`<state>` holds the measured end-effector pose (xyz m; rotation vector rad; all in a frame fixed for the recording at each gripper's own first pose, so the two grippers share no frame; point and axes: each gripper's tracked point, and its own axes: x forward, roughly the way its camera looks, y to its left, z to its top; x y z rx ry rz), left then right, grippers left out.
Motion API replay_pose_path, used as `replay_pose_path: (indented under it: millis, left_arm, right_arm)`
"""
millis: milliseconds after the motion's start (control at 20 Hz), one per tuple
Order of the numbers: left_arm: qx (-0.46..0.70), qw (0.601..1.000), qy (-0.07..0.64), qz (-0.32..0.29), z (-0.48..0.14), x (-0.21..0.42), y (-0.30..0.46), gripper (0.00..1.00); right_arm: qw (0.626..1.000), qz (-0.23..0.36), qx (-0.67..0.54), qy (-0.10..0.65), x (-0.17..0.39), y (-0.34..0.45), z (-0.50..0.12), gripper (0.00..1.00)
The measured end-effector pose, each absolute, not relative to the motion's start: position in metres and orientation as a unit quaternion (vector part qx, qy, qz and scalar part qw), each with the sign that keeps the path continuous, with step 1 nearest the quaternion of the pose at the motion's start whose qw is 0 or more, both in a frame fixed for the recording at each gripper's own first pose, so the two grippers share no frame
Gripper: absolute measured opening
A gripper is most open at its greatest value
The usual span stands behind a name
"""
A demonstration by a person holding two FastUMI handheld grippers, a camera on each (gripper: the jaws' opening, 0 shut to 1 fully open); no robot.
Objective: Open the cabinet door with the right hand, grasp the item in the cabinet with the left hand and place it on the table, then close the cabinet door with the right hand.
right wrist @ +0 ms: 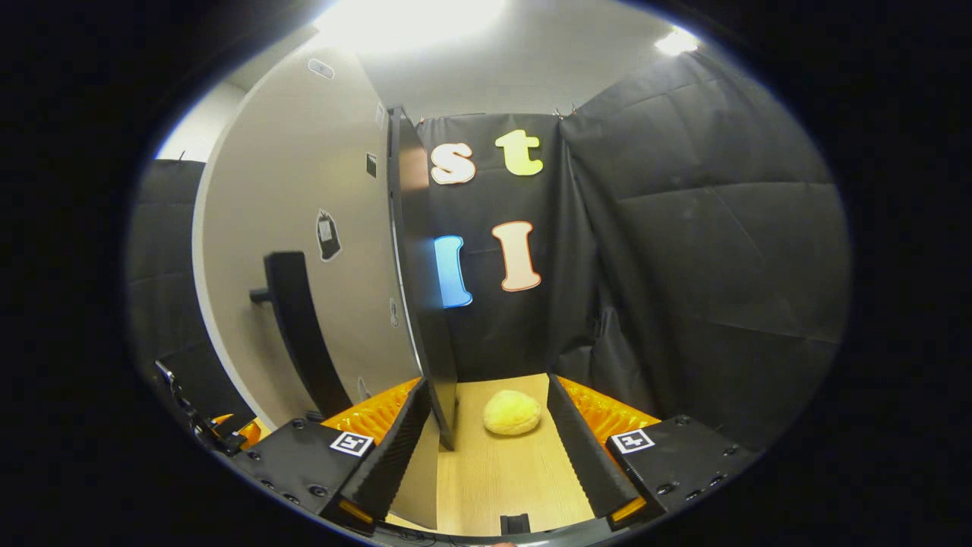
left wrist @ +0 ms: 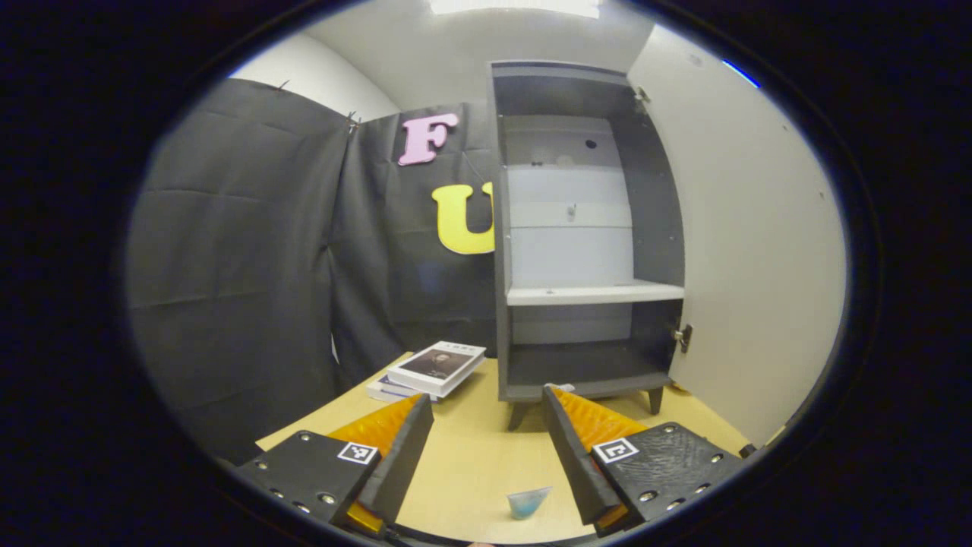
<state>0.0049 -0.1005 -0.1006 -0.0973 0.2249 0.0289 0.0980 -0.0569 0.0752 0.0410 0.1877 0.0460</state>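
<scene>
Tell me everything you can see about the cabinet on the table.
The cabinet is a tall, narrow, dark grey unit with a pale back panel, standing upright on short tapered legs on the wooden table. One pale shelf divides it; both compartments look empty. Its door is swung wide open on hinges; the right gripper view shows a long dark handle on the door's outer face.

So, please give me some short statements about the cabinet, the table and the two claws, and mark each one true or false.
1. The cabinet door stands open. True.
2. An item lies on the cabinet shelf. False: the visible shelves are bare.
3. Stacked books lie on the table left of the cabinet. True.
4. The left claw grips a book. False: its fingers are apart, holding nothing.
5. A yellow round object lies on the table ahead of the right claw. True.
</scene>
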Motion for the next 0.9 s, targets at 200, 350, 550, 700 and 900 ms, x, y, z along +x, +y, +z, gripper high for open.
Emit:
replay_pose_path:
  millis: [200,350,550,700,900]
  left_arm:
    - [-0.040,0.995,0.087,0.019,-0.071,0.012,-0.052,0.87]
    - [-0.035,0.996,0.076,0.023,-0.070,0.014,-0.018,0.87]
    - [-0.039,0.996,0.079,0.027,-0.083,0.013,0.018,0.87]
    - [-0.039,0.995,0.086,0.030,-0.092,0.014,0.043,0.87]
    - [-0.035,0.996,0.080,0.032,-0.091,0.017,0.075,0.87]
  right_arm:
    - [0.997,-0.001,0.011,0.079,0.087,-0.037,0.088,0.92]
    - [0.996,-0.050,-0.030,0.067,0.076,-0.039,0.094,0.96]
    - [0.992,-0.098,-0.054,0.067,0.071,-0.035,0.098,0.96]
    - [0.990,-0.114,-0.052,0.066,0.067,-0.026,0.098,0.96]
    - [0.991,-0.113,-0.042,0.060,0.067,-0.008,0.097,0.95]
